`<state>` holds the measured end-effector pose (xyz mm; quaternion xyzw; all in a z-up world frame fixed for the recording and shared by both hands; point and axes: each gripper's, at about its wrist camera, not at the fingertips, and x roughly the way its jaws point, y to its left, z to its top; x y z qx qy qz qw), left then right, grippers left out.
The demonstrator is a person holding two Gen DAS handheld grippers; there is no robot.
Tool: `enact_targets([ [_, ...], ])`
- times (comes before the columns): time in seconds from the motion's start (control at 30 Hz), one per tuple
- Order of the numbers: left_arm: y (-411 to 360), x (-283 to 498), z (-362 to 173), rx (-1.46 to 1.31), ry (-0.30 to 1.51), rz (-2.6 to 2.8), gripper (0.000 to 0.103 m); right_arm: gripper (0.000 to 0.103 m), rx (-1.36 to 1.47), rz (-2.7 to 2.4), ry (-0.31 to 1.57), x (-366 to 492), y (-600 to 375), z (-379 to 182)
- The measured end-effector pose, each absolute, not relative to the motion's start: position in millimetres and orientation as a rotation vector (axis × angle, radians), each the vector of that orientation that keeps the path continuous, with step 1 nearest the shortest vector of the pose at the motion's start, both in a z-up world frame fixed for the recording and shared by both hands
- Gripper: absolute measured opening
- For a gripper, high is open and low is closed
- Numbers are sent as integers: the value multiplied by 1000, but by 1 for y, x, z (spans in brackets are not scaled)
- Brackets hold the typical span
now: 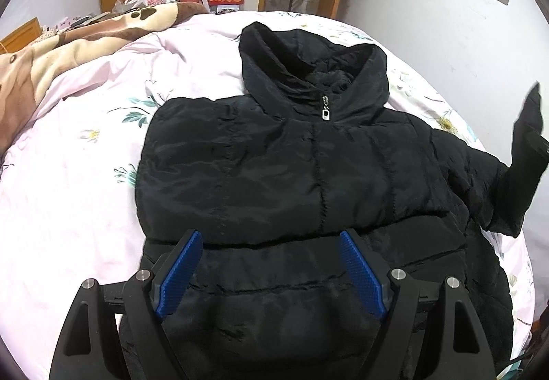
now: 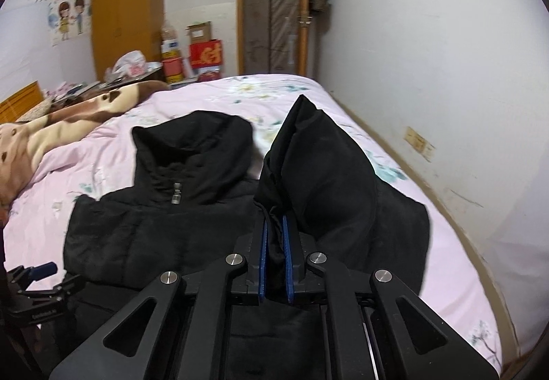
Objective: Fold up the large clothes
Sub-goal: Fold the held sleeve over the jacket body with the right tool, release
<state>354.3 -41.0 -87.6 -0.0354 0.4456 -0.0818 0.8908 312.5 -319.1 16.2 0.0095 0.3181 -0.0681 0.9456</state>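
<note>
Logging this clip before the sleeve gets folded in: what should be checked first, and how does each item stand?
1. Right gripper shut on the sleeve: ok.
2. Sleeve lifted off the jacket: ok.
3. Left gripper open above the hem, holding nothing: ok.
4. Other sleeve already tucked in: cannot tell, though none shows on that side.
5. Zipper pull at the collar, front closed: ok.
6. Bed beside the jacket bare of clutter: ok.

**Materials & finishes**

Jacket [image 1: 274, 167]: black quilted cloth w/ slight sheen, stitched seams; zip pull [image 1: 326, 110] shiny metal. Sleeve [image 2: 319, 167] looks matt, softer. Left gripper [image 1: 271, 272]: matt black plastic, blue ribbed pads [image 1: 182, 273], bright metal pins. Right gripper [image 2: 274, 260]: same finish. Bed sheet [image 1: 85, 174]: smooth pink floral cloth. Blanket [image 1: 68, 47]: fuzzy fleece. Wardrobe [image 2: 127, 13]: glossy orange wood.
</note>
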Motion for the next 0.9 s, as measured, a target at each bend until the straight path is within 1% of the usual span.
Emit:
enact_targets([
  [0.6, 46, 371, -88, -145, 906, -62, 81, 7, -55, 153, 691, 376, -144, -13],
  [0.73, 57, 374, -93, -164, 914, -49, 82, 7, -66, 183, 716, 381, -125, -25],
  [0.9, 58, 384, -96, -291, 927, -129, 82, 7, -20, 190, 774, 387, -129, -46],
])
